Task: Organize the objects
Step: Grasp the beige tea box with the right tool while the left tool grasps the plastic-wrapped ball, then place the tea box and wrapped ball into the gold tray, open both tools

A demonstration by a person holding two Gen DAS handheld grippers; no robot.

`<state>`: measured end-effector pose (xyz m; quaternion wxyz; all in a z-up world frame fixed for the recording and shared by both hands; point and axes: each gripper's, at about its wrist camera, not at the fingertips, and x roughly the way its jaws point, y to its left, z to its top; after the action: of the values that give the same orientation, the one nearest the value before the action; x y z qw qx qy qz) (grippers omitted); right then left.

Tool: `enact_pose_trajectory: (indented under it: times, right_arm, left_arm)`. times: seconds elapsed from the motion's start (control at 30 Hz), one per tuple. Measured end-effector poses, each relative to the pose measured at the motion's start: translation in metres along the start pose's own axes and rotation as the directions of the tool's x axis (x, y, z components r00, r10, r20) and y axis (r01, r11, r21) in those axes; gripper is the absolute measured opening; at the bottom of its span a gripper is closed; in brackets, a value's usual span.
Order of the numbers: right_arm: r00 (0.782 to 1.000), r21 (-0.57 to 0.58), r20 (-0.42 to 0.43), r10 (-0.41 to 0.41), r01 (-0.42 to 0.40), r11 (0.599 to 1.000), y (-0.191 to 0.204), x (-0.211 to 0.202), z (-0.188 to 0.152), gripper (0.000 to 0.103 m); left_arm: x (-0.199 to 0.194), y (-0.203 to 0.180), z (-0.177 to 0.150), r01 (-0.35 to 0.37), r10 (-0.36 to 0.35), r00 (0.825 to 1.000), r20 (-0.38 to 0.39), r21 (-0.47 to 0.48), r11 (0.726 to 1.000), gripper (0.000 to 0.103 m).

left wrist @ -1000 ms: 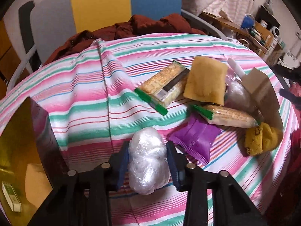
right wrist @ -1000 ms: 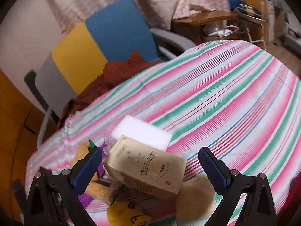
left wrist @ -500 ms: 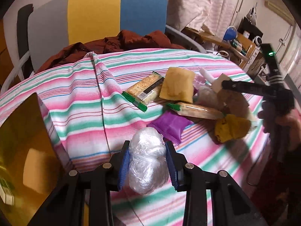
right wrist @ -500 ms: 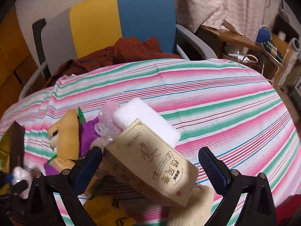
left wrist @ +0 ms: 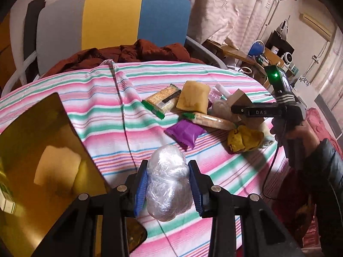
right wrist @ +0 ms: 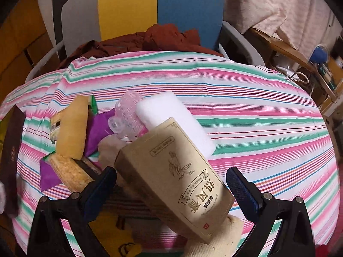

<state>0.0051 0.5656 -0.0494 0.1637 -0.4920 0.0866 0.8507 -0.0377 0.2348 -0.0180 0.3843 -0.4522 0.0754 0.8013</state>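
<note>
My left gripper [left wrist: 169, 184] is shut on a crumpled clear plastic bag [left wrist: 168, 180], held above the near part of the striped tablecloth [left wrist: 103, 107]. A gold box [left wrist: 42, 162] stands just to its left. My right gripper [right wrist: 171, 184] is open, its fingers either side of a tan tea box [right wrist: 178, 182] that leans on the pile without touching the pads. The pile holds a cracker pack [left wrist: 163, 101], a yellow sponge [left wrist: 193, 98], a purple packet [left wrist: 184, 132], a yellow cloth [left wrist: 244, 139] and a white block [right wrist: 173, 117].
A chair [left wrist: 111, 19] with grey, yellow and blue panels stands behind the table, a dark red garment [left wrist: 128, 53] on its seat. A cluttered desk [left wrist: 253, 57] lies to the far right. A person's sleeve [left wrist: 325, 171] holds the right gripper's handle.
The left gripper has pulled back and risen with the plastic bag still held. The right gripper has come in over the pile, so the tea box now lies between its open fingers.
</note>
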Motion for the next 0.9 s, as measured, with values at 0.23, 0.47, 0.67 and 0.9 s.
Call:
enact_pose_trajectory:
  times: [0.23,0.47,0.67,0.9]
  right_arm:
    - [0.999,0.003,0.033,0.01,-0.01,1.0,0.005,-0.011,-0.001,0.07]
    - [0.997,0.014,0.075,0.029,-0.03,0.999,0.007,-0.024,-0.001,0.057]
    - [0.987,0.051,0.152,0.056,-0.064,0.997,0.011,-0.052,0.002,0.054]
    - [0.978,0.029,0.198,0.06,-0.067,0.997,0.032,-0.083,0.009,0.054]
  left_arm:
    - [-0.01,0.005,-0.012,-0.005,0.005,1.0,0.0,-0.029,1.0,0.036]
    - [-0.026,0.005,-0.015,-0.016,0.017,0.999,0.034,-0.031,0.999,0.036]
    - [-0.04,0.017,-0.02,-0.038,0.042,0.997,0.058,-0.063,0.997,0.036]
    - [-0.06,0.047,-0.032,-0.067,0.079,0.993,0.086,-0.134,0.989,0.036]
